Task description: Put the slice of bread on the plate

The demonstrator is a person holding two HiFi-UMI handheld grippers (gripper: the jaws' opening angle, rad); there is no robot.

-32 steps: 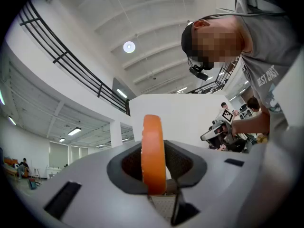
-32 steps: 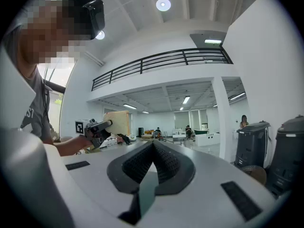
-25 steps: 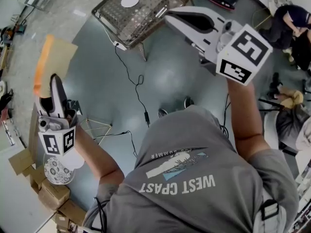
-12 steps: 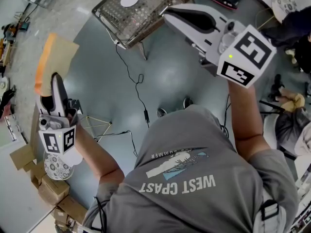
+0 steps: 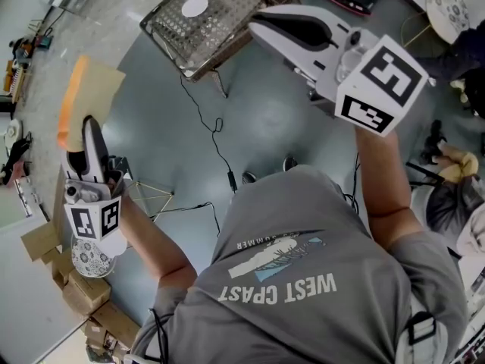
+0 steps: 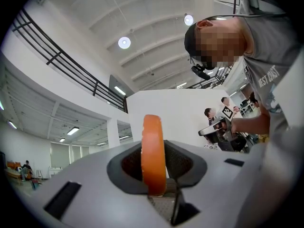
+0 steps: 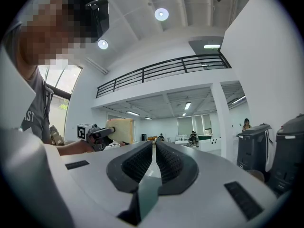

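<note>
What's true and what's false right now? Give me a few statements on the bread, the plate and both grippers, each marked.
1. The left gripper is shut on the slice of bread. True.
2. The bread lies on the white plate. False: the white plate sits bare on the mesh rack, and the bread is in the gripper, well apart from it.
3. The right gripper holds a plate. False: the right gripper has its jaws together with nothing between them.
4. In the left gripper view the bread shows edge-on, its orange crust facing the camera. True.
</note>
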